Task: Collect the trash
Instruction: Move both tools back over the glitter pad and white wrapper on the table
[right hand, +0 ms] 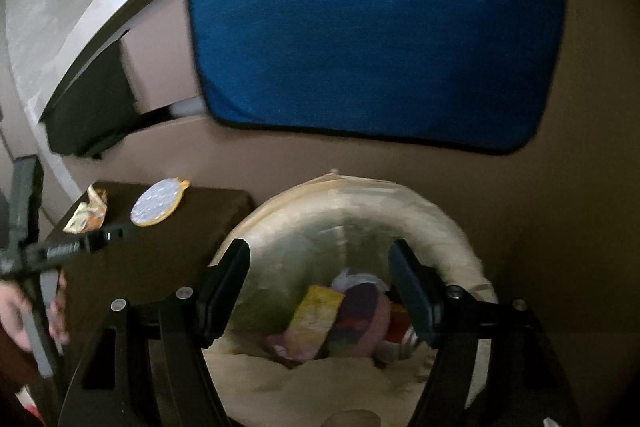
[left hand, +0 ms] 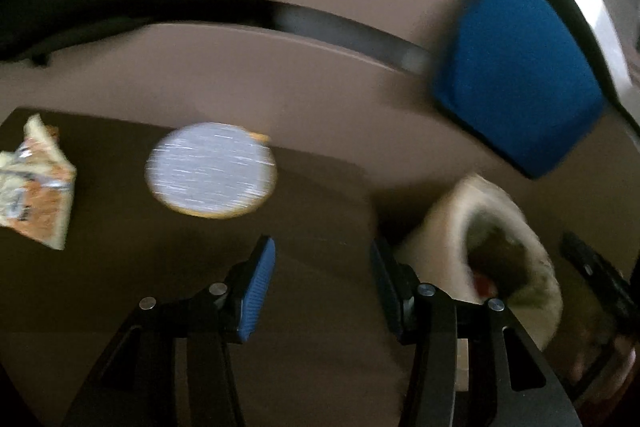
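On the dark table (left hand: pixel 120 267) lie a crumpled orange-and-white wrapper (left hand: pixel 36 187) at the left and a round silver foil lid with a yellow rim (left hand: pixel 211 169). My left gripper (left hand: pixel 322 287) is open and empty, above the table near its right edge. A bin lined with a pale bag (left hand: pixel 500 251) stands to the right of the table. In the right wrist view my right gripper (right hand: pixel 318 295) is open and empty over the bin (right hand: pixel 360 211), which holds several pieces of trash (right hand: pixel 340 323). The wrapper (right hand: pixel 89 213) and lid (right hand: pixel 159 202) also show there.
A blue cloth (right hand: pixel 376 47) lies on the beige floor behind the bin; it also shows in the left wrist view (left hand: pixel 516 75). The left gripper's body and the hand holding it (right hand: pixel 36 255) show at the left of the right wrist view. A dark object (right hand: pixel 92 107) sits by the wall.
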